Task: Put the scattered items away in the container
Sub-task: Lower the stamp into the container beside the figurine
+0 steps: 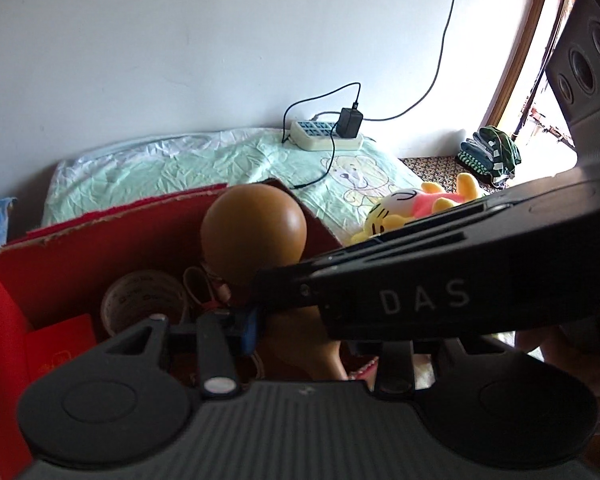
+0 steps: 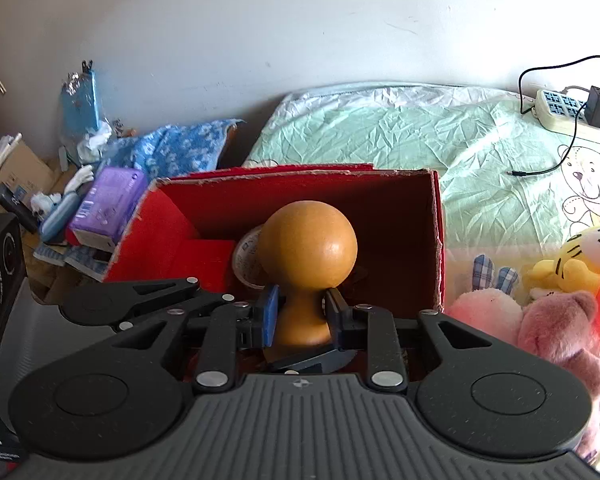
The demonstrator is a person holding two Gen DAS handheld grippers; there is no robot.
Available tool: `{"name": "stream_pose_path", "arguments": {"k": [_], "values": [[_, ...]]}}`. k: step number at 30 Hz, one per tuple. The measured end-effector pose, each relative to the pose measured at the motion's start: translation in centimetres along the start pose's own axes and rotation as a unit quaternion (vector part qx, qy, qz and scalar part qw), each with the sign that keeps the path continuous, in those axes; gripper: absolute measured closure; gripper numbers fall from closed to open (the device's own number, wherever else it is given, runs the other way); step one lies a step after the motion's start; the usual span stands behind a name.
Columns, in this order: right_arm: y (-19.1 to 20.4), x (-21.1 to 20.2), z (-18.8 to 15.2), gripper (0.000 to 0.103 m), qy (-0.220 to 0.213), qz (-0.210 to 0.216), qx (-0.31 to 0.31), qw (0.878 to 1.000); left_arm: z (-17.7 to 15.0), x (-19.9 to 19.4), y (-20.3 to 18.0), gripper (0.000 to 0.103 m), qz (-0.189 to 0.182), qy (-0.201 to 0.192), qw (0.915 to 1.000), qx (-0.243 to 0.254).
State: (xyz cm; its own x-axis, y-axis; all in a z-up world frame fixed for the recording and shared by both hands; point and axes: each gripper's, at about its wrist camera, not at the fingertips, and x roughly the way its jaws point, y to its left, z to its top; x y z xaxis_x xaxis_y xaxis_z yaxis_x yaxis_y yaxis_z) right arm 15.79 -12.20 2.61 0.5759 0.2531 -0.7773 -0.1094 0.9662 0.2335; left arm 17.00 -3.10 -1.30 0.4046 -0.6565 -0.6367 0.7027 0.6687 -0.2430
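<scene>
Your right tongs (image 2: 300,312) are closed on the narrow neck of a wooden gourd (image 2: 308,248), the blue pad (image 2: 271,312) pressing one side and the dark finger the other, with the round bulb standing up just ahead of the tips. You hold the gourd over the open red cardboard box (image 2: 380,196), which lies directly ahead of and below these tongs on the bed (image 2: 420,132). Inside the box, just left of the gourd, sits a roll of tape (image 2: 246,260). To the right of the tongs, outside the box wall, lie a pink plush bear (image 2: 560,320) and a yellow plush toy (image 2: 572,264); farther ahead and to the right rests a power strip (image 2: 560,110) with a black adapter plugged in. From the left wrist, your left tongs (image 1: 312,336) sit low at the box's near edge, largely hidden behind the right tool's body, so you cannot tell how far they are open or whether they hold anything. The gourd (image 1: 254,230) rises just ahead of them, the tape roll (image 1: 144,300) ahead and to the left.
</scene>
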Motion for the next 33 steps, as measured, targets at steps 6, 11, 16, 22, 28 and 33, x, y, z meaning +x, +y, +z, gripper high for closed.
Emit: {"name": "stream_pose_path", "arguments": {"k": [6, 11, 16, 22, 28, 33], "values": [[0.6, 2.7, 0.6, 0.074, 0.045, -0.043, -0.042, 0.997, -0.2, 3.4, 1.3, 0.063, -0.02, 0.039, 0.9982, -0.039], [0.1, 4.3, 0.8, 0.076, 0.065, -0.058, -0.044, 0.995, -0.5, 5.4, 1.7, 0.064, -0.025, 0.071, 0.9959, -0.051], [-0.1, 5.1, 0.7, 0.075, 0.06, -0.096, -0.056, 0.992, -0.2, 6.3, 2.4, 0.067, -0.026, 0.087, 0.9939, -0.062], [-0.2, 5.4, 0.5, 0.077, 0.048, -0.123, -0.071, 0.989, -0.2, 6.4, 2.8, 0.068, -0.026, 0.098, 0.9926, -0.067], [-0.4, 5.1, 0.3, 0.077, 0.038, -0.128, -0.068, 0.989, -0.2, 6.6, 3.1, 0.067, -0.025, 0.108, 0.9911, -0.073], [-0.4, 5.3, 0.3, 0.077, 0.034, -0.132, -0.066, 0.988, -0.3, 6.4, 3.3, 0.067, -0.028, 0.112, 0.9907, -0.073]]}}
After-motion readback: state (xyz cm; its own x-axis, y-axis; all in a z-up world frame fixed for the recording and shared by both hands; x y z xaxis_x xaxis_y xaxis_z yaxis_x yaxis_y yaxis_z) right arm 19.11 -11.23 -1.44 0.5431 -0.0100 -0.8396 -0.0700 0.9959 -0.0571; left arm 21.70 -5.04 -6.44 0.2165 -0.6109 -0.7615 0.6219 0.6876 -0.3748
